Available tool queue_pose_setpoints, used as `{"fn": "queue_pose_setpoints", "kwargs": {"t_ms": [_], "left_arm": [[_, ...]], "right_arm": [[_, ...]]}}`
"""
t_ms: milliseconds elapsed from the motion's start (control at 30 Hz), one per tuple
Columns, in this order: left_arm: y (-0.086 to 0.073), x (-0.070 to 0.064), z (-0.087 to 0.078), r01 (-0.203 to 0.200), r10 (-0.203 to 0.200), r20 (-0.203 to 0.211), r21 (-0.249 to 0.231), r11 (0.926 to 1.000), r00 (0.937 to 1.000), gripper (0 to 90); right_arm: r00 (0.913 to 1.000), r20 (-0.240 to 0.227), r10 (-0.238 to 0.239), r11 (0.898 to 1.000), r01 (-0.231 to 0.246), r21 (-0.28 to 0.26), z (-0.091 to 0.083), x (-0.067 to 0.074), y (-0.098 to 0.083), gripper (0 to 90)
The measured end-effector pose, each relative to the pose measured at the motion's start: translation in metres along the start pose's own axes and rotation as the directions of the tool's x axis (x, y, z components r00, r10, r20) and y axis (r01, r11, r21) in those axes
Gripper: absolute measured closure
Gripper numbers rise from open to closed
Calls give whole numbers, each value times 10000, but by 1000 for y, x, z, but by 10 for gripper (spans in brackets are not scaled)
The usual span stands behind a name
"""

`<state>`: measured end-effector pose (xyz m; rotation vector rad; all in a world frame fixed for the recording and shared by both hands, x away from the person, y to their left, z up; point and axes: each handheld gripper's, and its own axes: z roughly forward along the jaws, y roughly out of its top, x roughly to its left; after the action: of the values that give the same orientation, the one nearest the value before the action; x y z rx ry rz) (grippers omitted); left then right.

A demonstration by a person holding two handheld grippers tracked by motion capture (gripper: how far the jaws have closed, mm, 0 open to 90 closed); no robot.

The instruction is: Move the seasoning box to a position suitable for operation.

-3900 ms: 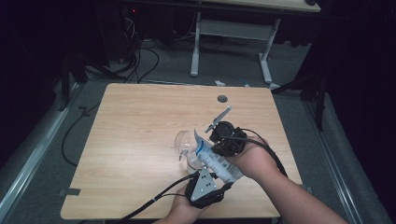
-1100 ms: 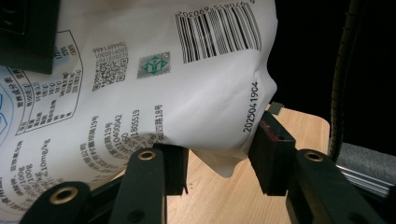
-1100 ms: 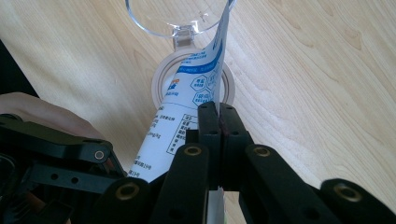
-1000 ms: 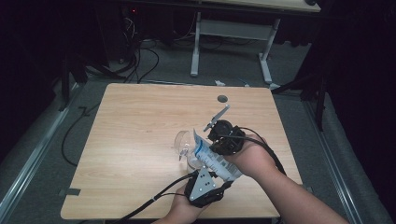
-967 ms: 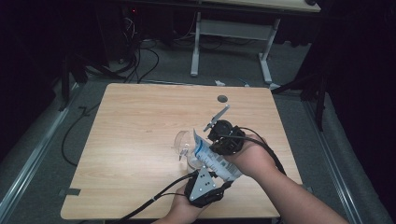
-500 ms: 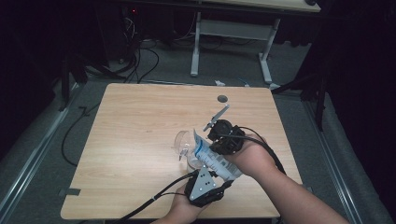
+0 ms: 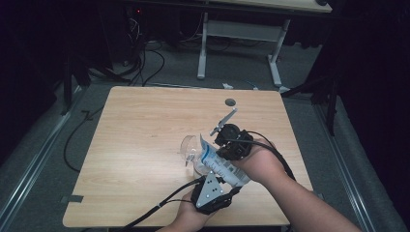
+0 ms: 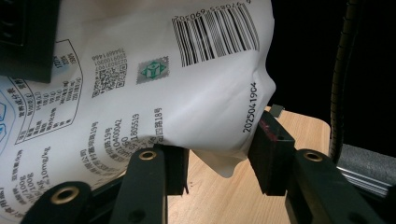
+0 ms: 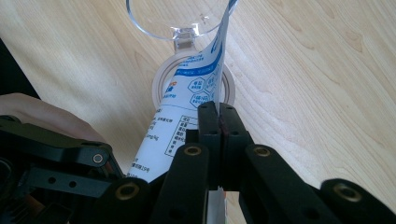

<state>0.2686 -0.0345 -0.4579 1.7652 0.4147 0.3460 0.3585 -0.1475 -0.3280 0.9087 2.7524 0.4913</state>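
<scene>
The work in hand is pouring from a white printed pouch [image 7: 216, 164] into a clear plastic cup [image 7: 189, 147] that stands on the desk [image 7: 135, 125], near its front half. The pouch is held off the desk by 2 tools and tilted toward the cup. The left tool [image 7: 209, 192] supports the lower, fuller end: in the left gripper view its jaws stand about halfway closed on either side of the bulging body of the pouch [image 8: 177, 93], and appear to squeeze it, most likely to carry the weight and set the tilt. The right tool [image 9: 218, 122] is clenched flat on the thin upper edge of the pouch [image 9: 196, 93], which probably steers the opening over the cup [image 9: 180, 18]. In the right gripper view the top corner of the pouch reaches the rim of the cup, so the spout appears aligned for pouring. Several details remain unclear. The opening of the pouch is not visible, so it cannot be told whether it is cut or whether anything flows. The cup looks empty, but its clear wall and base make this hard to confirm. The left pad of the left tool is partly covered by the pouch. A second hand [image 9: 42, 116] shows at the left edge of the right gripper view.
</scene>
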Motion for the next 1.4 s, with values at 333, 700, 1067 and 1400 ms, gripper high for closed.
{"fn": "queue_pose_setpoints", "kwargs": {"t_ms": [333, 700, 1067, 1400], "left_arm": [[0, 0, -1, 12, -12, -34, -24, 10000, 10000, 618], [0, 0, -1, 30, -30, -28, -65, 10000, 10000, 620], [0, 0, -1, 38, -38, -17, -90, 10000, 10000, 622], [1, 0, -1, 27, -28, -9, -150, 9999, 10000, 624]], "right_arm": [[10000, 5, -40, 10000, 40, 49, 2, 1, 2, 900], [10000, 15, -42, 10000, 42, 19, 2, 1, 2, 900], [10000, -23, 10, 10000, -10, 14, 3, 0, 1, 900], [10000, -4, -23, 10000, 23, 4, 2, 0, 2, 900]]}}
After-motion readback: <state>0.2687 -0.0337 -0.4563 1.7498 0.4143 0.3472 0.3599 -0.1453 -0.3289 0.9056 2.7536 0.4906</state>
